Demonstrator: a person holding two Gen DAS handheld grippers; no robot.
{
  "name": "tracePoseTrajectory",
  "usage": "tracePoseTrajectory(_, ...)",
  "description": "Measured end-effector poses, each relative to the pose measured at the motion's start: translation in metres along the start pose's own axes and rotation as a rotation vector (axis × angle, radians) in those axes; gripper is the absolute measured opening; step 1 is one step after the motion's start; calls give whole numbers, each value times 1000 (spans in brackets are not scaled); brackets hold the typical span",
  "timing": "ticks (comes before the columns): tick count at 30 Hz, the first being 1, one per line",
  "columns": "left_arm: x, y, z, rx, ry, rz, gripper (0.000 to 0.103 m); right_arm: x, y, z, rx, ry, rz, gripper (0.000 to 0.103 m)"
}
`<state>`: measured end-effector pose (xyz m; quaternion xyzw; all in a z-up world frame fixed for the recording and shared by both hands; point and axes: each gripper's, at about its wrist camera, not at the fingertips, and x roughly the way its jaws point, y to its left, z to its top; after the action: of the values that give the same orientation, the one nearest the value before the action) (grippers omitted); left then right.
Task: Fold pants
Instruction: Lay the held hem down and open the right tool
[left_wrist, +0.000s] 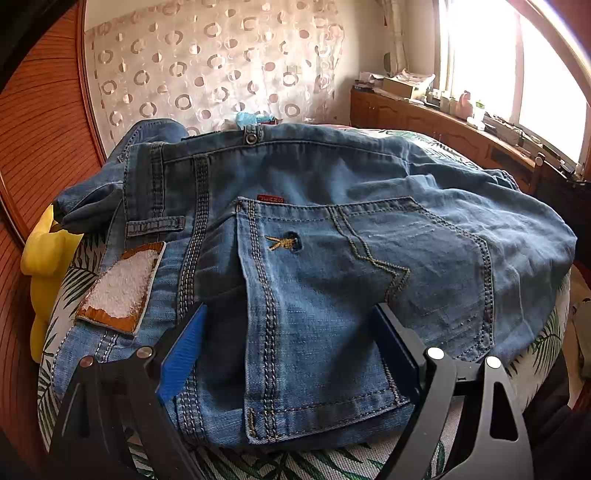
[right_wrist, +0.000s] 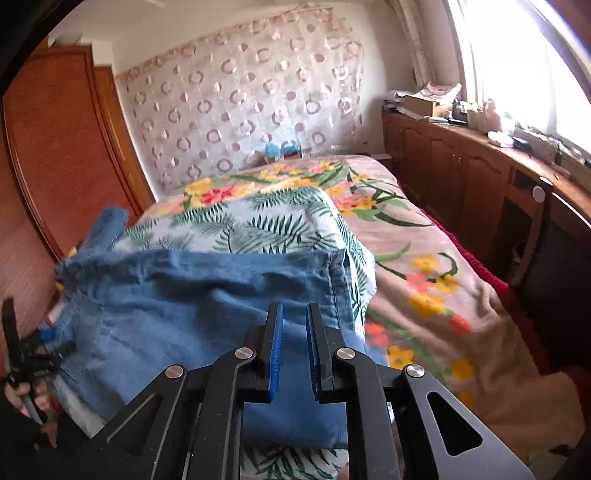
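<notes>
Blue denim pants (left_wrist: 332, 266) lie bunched on a leaf-print cushion (left_wrist: 74, 273), seat side up, with the back pocket (left_wrist: 332, 295) and waistband button (left_wrist: 252, 138) showing. My left gripper (left_wrist: 291, 310) is open wide, its blue pads either side of the pocket's near end and not pressing on it. In the right wrist view the pants (right_wrist: 192, 306) spread leftward over the cushion (right_wrist: 258, 221). My right gripper (right_wrist: 294, 314) hovers low over their right part, jaws nearly together with a narrow gap and denim seen through it; no pinch shows. The left gripper (right_wrist: 33, 347) appears at the far left, held by a hand (right_wrist: 22, 398).
A floral bedspread (right_wrist: 424, 266) covers the bed to the right. Wooden cabinets (right_wrist: 461, 177) with clutter run under the bright window. A wooden wardrobe (right_wrist: 55, 166) stands on the left, a patterned curtain (right_wrist: 240, 103) behind. A yellow soft object (left_wrist: 44, 258) lies beside the cushion.
</notes>
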<state>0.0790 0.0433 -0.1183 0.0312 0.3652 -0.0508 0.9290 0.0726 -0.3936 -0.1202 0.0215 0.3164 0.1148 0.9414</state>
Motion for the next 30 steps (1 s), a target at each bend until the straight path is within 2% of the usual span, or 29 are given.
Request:
tracePoseTrajectory(4,0,-1,1,-5,4,4,88,2,-3,0,9,-4,-5,13)
tracePoseTrajectory(7,-3,-2,4,-14,15,-13,88,2,0,-1,-32,-8,-85,13)
tracePoseTrajectory(9,-9,-5,8,-19,0,-38,88,5,0,-5,-23,13,-84,15)
tracePoseTrajectory(11,-14,-12,12,-10,-11,-58,88,7,-2,-12,-17,27,-108,33)
tracePoseTrajectory(12,-16,-17,15,-1,-15,-66,88,7,-4,-15,-14,31,-115,37)
tracePoseTrajectory(14,-19,-28,20,19,-24,-74,88,6,-9,-21,5,42,-108,53)
tracePoseTrajectory(17,-21,-41,28,34,-25,-98,88,6,-18,-27,44,52,-101,57)
tracePoseTrajectory(20,-21,-48,33,26,-20,-109,88,6,-31,-28,93,74,-80,58)
tracePoseTrajectory(22,-22,-50,35,22,-25,-101,88,8,-37,-29,133,94,-29,58)
tracePoseTrajectory(27,-31,-49,34,16,-42,-102,88,6,-42,-27,146,102,31,57)
tracePoseTrajectory(28,-33,-48,34,17,-45,-97,88,3,-43,-27,140,96,31,48)
tracePoseTrajectory(29,-36,-48,33,20,-50,-91,88,0,-42,-24,128,90,22,34)
tracePoseTrajectory(30,-38,-47,33,24,-54,-87,88,-3,-44,-26,120,77,13,30)
